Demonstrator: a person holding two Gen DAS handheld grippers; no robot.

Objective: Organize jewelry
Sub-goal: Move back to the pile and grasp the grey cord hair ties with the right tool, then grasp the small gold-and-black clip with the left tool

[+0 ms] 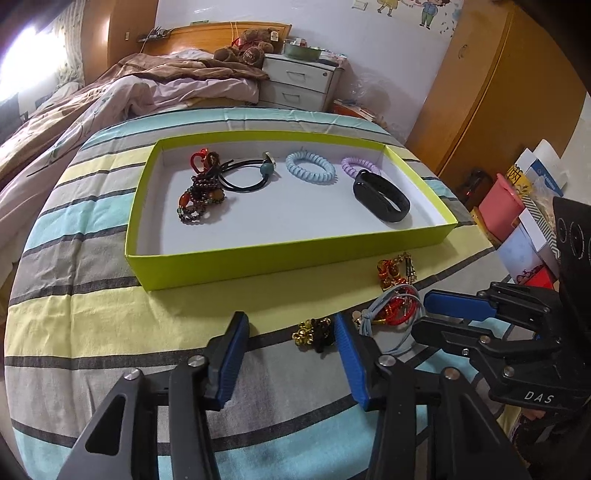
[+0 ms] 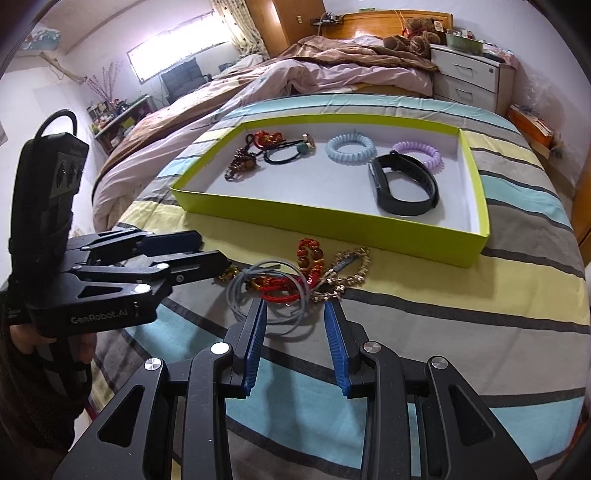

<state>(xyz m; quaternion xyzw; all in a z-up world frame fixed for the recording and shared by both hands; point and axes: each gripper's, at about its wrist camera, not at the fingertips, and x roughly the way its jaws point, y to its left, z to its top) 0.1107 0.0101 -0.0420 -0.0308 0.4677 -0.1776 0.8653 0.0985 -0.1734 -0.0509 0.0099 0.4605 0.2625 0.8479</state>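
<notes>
With several pieces already in the box [image 2: 332, 221], both grippers' fingers are spread; the right gripper [image 2: 295, 308] should next pinch the red cord bracelet [image 2: 279, 291] just ahead.

A bedroom with pale white walls [image 2: 110, 22], brightly lit by a wide window [image 2: 173, 48] behind a patterned curtain [image 2: 247, 33]. A striped bedspread in teal, grey and pale yellow [image 1: 92, 332] covers the near surface; beyond it lies a bed with rumpled pink and brown bedding [image 1: 122, 92] and an orange wooden headboard [image 1: 221, 33], where a brown teddy bear [image 1: 247, 46] sits. Beside the bed stands a white two-drawer nightstand [image 1: 299, 83]. A tall orange wooden wardrobe [image 1: 491, 88] fills the right side, under cartoon wall stickers [image 1: 410, 9]. A cluttered low shelf [image 2: 122, 118] lines the far wall
</notes>
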